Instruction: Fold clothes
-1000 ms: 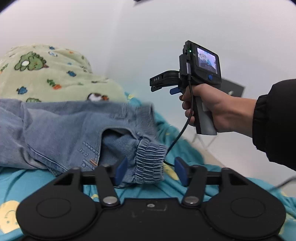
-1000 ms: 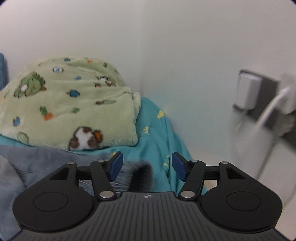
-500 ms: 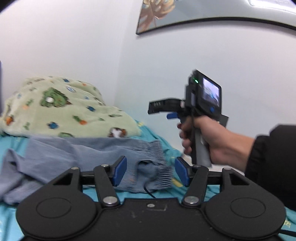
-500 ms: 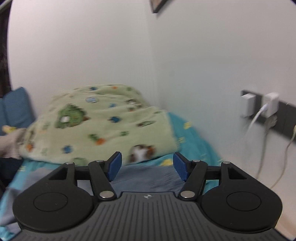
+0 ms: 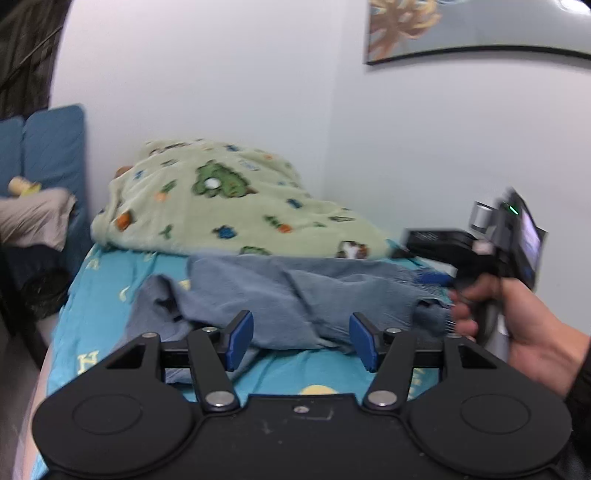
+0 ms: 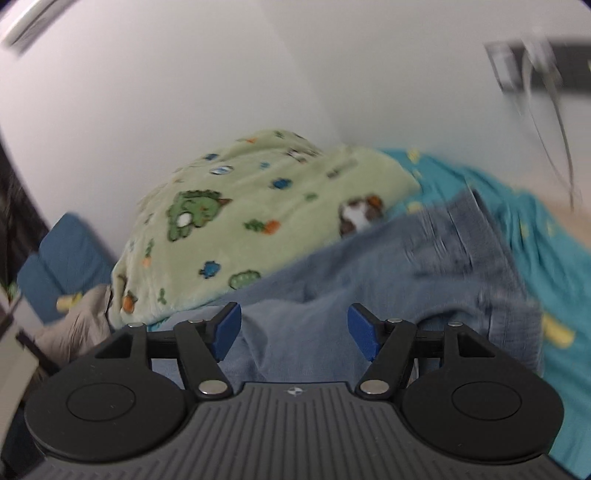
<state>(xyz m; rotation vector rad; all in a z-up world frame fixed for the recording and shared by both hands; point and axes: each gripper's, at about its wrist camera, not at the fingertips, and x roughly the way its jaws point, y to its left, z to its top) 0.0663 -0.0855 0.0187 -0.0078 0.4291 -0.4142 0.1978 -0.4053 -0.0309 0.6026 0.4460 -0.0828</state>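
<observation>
Left tongs (image 5: 301, 341): held above the near edge of the bed, pointed slightly downward toward the jeans; jaws are set apart at a middling gap, nothing between the blue pads, nothing gripped.
Right tongs (image 6: 293, 334): seen tilted in the own wrist view, aimed across the jeans toward the blanket; jaws are opening, only air between the pads, no cloth held. In the left wrist view the same tool (image 5: 437, 258) is seen at the right, blurred, its tips over the jeans' cuff end; contact with the cloth cannot be told.
Right hand (image 5: 517, 317): wrapped around the tool's grey handle, a dark sleeve (image 5: 580, 384) seen at the wrist; a small lit screen is carried on the tool's back.
Jeans (image 5: 295, 295): blue denim, laid crumpled across the bed, just in front of the blanket; ribbed cuff end lies toward the wall side, at the right.
Bed sheet (image 5: 110, 302): teal with yellow prints, bare on the left of the jeans.
Blanket (image 5: 229, 206): pale green, dinosaur print, heaped at the far end of the bed against the wall, touching the jeans' far edge.
Left surroundings: blue cushions (image 5: 51, 147) and a beige cloth heap (image 5: 33, 221) are seen beside the bed.
Wall: a framed picture (image 5: 461, 29) is hung above; sockets with cables (image 6: 532, 66) are seen blurred.
</observation>
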